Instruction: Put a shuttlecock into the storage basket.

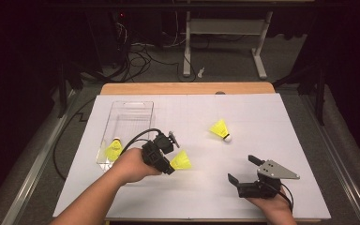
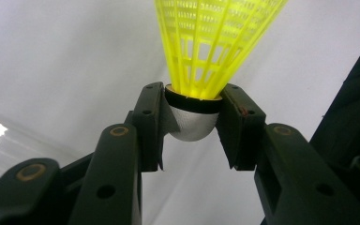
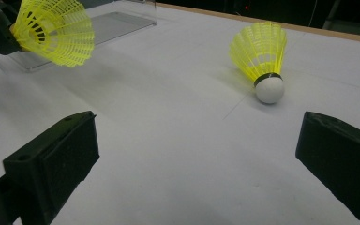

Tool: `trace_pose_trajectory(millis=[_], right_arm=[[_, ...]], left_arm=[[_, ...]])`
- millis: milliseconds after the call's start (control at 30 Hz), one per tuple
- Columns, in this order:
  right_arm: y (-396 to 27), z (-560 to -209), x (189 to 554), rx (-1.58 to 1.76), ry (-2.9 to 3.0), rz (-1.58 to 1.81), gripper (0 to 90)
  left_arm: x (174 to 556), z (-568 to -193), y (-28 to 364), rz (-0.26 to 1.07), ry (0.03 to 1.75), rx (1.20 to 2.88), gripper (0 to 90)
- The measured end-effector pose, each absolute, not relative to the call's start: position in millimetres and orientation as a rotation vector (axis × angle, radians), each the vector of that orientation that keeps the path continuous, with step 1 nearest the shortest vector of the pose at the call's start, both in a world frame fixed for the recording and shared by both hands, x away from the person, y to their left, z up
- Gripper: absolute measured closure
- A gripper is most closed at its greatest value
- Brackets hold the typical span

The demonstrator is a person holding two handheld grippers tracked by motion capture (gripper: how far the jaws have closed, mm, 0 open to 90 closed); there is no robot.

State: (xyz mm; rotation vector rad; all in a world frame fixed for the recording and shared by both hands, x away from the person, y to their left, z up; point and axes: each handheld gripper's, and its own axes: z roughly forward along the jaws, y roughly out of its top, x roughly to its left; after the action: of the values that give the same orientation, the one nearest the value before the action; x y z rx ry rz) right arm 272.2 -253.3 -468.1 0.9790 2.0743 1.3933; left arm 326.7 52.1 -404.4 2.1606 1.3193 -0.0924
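The left claw [image 1: 172, 161] pinches a yellow shuttlecock [image 2: 201, 70] by its white cork, one pad on each side just under the black band, with the skirt pointing away from the hand. In the high view that shuttlecock sits a little left of the counter's middle, held above the white sheet, with the clear tray [image 1: 126, 123] just off at ten o'clock from it. A second shuttlecock [image 1: 113, 150] already lies in the tray's near end, so the step in hand looks like carrying this one over and dropping it in beside the first.

To do it well, I would keep the squeeze steady on the cork and not the skirt, since the plastic ribs would flex and let it slip. Lift enough for the skirt to pass above the tray wall, bring the cork over a bare part of the tray floor, then let go low so it does not bounce out.

The left forearm comes in from six o'clock, angled toward one o'clock, wrist turned so the claw points across the counter to three o'clock. The right claw [image 1: 243, 168] rests near the front edge at five o'clock, jaws spread wide with nothing between them, aimed toward eleven o'clock at the third shuttlecock [image 3: 261, 63], which lies on the counter [image 1: 262, 117] right of centre, cork toward the person.
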Motion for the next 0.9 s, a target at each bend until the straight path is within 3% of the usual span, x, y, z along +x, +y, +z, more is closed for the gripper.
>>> trace_pose_trajectory(millis=[900], right_arm=[[-254.8, -467.3, 271.9, 0.961, 2.093, 1.415, 0.4]], left_arm=[[340.5, -360.9, 79.6, -0.078, 1.415, 2.120, 63.5]])
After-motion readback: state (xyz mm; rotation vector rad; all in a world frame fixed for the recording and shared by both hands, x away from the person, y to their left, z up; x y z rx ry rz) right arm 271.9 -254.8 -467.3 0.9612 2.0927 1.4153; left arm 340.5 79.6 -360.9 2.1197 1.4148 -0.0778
